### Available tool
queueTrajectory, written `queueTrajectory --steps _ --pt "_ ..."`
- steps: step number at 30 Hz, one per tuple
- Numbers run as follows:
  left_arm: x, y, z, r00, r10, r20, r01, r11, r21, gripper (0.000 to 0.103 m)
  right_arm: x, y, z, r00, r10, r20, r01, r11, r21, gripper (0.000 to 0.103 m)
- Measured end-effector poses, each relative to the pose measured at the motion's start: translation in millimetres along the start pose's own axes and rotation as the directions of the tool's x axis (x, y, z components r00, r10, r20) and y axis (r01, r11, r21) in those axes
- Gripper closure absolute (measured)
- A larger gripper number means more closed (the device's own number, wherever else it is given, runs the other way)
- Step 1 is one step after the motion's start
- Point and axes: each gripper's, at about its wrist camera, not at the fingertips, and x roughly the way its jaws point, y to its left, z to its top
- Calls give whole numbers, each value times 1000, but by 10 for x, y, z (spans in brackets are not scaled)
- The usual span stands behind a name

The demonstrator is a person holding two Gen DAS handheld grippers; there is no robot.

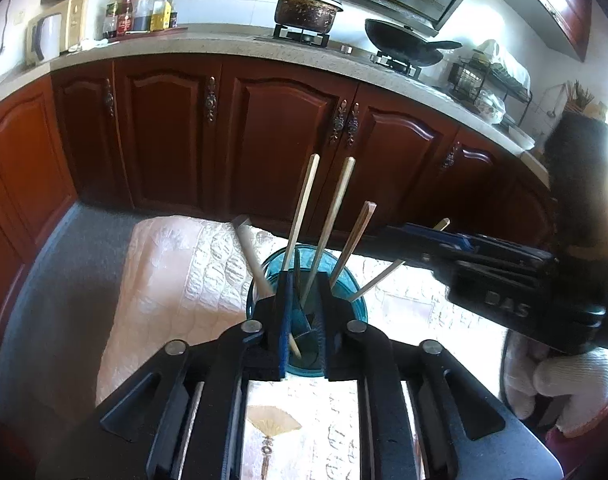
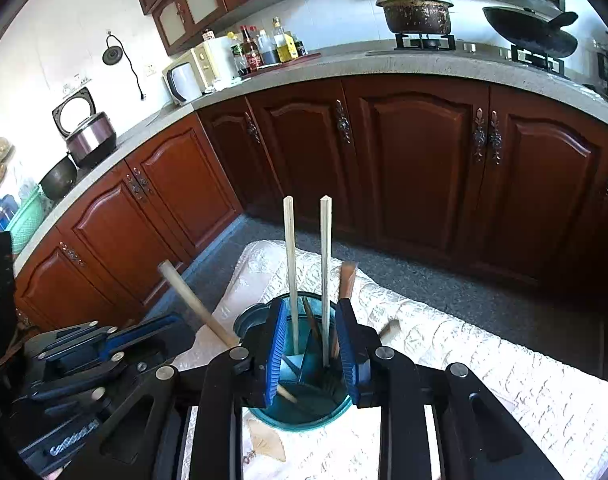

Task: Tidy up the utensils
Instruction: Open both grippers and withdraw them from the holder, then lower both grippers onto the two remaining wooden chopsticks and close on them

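Observation:
A teal plastic holder stands on the cloth-covered table and holds several pale wooden chopsticks leaning outward. A thicker wooden handle rests against its left rim. My left gripper hangs over the holder's mouth, open, with one chopstick passing loosely between its blue pads. My right gripper is also open above the holder. Two upright chopsticks stand in its gap, clear of the pads. The holder's inside is partly hidden by the fingers.
A white embossed cloth covers the small table, with grey floor beyond it. Dark red cabinets and a stone counter with pots and bottles run behind. A gloved hand grips the right tool's black body.

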Motion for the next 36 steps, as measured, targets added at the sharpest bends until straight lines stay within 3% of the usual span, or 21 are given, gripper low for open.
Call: queueTrajectory --steps 10,17,24,36 --pt "-192 -46 -56 999 -10 31 11 1000 -12 74 -469 -70 -185 998 19 56 -21 999 35 73" --pt "-279 -371 -206 998 -41 53 39 998 46 65 -820 -264 -513 997 -37 65 32 997 70 69" --pt "-125 -746 -462 997 -72 2 72 991 111 65 -1013 -543 -903 994 -107 27 103 986 132 67" --pt "19 -1140 -786 994 -96 -56 104 980 170 65 -1222 -799 -1341 988 -151 -16 151 967 205 67"
